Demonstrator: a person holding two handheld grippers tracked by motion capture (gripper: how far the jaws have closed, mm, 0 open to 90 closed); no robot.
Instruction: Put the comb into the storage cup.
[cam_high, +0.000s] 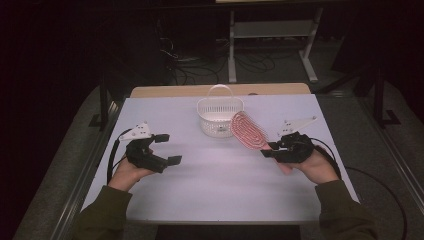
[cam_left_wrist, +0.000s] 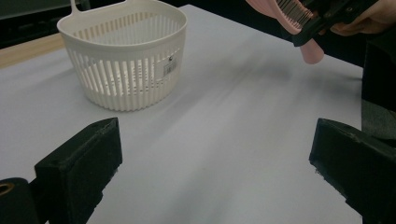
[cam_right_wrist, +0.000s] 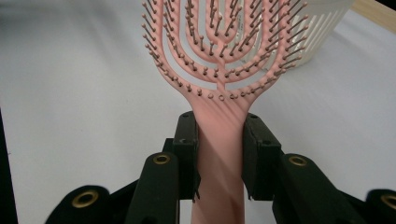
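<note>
— Any writing you can read?

— Only a small sticker on the wall of the white basket (cam_left_wrist: 125, 56), seen in my left gripper view; its print is too small to make out.

— What are your tools doing?

— My right tool (cam_right_wrist: 219, 154) is clamped on the handle of the pink hairbrush (cam_right_wrist: 219, 70), both jaws pressing its sides. The brush is lifted off the table (cam_high: 220, 175), its head tilted toward the basket and just beside the basket's right side in the high view. My left tool (cam_high: 167, 148) has its jaws spread wide with nothing between them, held low above the left part of the table.

— And the surface, the room?

— A pale, plain table top with a wooden strip along the far edge. Behind it the room is dark; I can pick out a metal frame (cam_high: 272, 45) and loose cables on the floor (cam_high: 200, 65).

— Anything cut off?

— The brush head runs past the top of my right gripper view, and its handle end is hidden below the jaws. The basket's handle is cropped in the left gripper view.
</note>
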